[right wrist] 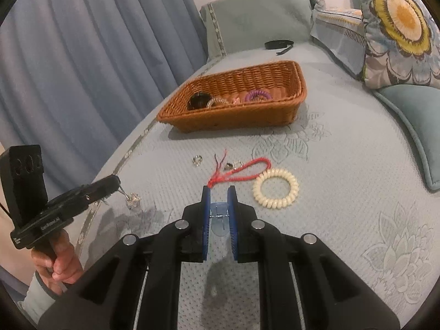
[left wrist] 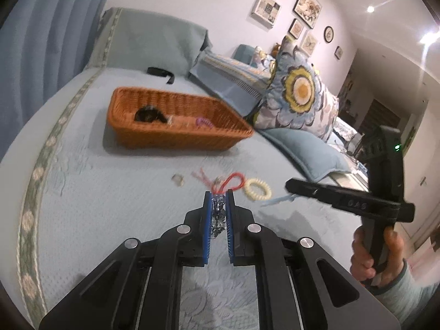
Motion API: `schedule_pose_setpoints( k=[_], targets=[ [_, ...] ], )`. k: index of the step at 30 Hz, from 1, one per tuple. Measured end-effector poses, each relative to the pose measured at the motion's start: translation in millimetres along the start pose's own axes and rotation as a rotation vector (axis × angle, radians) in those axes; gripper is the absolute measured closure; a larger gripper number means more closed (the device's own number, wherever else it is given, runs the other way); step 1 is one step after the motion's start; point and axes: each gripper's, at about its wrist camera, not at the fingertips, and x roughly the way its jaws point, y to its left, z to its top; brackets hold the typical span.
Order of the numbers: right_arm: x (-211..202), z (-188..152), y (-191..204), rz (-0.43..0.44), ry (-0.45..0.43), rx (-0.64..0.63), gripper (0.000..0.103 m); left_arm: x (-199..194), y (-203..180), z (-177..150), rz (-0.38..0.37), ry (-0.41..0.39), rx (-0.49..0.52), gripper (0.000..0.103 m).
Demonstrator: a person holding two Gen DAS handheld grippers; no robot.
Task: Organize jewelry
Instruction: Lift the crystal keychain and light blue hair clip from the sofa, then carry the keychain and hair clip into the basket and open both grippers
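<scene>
The left gripper (left wrist: 219,202) is clamping a silvery crystal chain (left wrist: 217,214) between its blue pads, the jaws closed on it; in the right wrist view the chain's free end is dangling just above the bedspread (right wrist: 357,192), so the piece is being carried clear of the fabric, probably to avoid snagging

The right gripper (right wrist: 219,196) is pinching a translucent blue hair clip (right wrist: 219,216) across its metal hinge, the jaws nearly together on it, likely so that the clip cannot pivot out

The wicker basket (right wrist: 291,110) is sitting further up the bed and is already holding a black item, a clear coil and a purple coil tie (right wrist: 258,95), suggesting it is the collection point

A red cord bracelet (right wrist: 242,172), a cream coil hair tie (right wrist: 275,188) and small rings (right wrist: 197,160) are lying on the bedspread between the grippers and the basket, not yet sorted
</scene>
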Motion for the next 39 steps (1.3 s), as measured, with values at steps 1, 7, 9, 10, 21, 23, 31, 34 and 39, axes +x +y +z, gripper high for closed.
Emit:
schedule_pose_setpoints(
  k=[1,7,9,10,21,23,31,34,39],
  targets=[
    [0,4,-1,-0.001,-0.003,0.005,0.092,1,-3,9,0.002,-0.007,0.017,0.096],
    [-8,56,0,-0.015,-0.097,0.001,0.093,20,-16,62,0.003,-0.052,0.087,0.096],
    [-1,83,-1,-0.040,-0.140,-0.019,0.093,36,-15,86,0.003,-0.068,0.085,0.096],
    [5,93,-1,-0.060,-0.150,-0.027,0.093,45,-14,97,0.001,-0.068,0.080,0.096],
    [114,155,-41,-0.110,-0.124,0.018,0.093,162,31,146,0.095,0.011,0.028,0.096],
    [129,155,-48,-0.113,-0.093,0.029,0.093,178,42,140,0.107,0.034,0.007,0.096],
    [140,142,-55,-0.127,-0.046,0.040,0.092,188,53,120,0.118,0.092,-0.007,0.095],
    [131,139,-54,-0.125,-0.039,0.044,0.088,178,50,118,0.115,0.091,-0.007,0.072],
    [92,122,-46,-0.100,-0.069,0.037,0.073,131,40,112,0.083,0.026,-0.011,0.066]
  ],
)
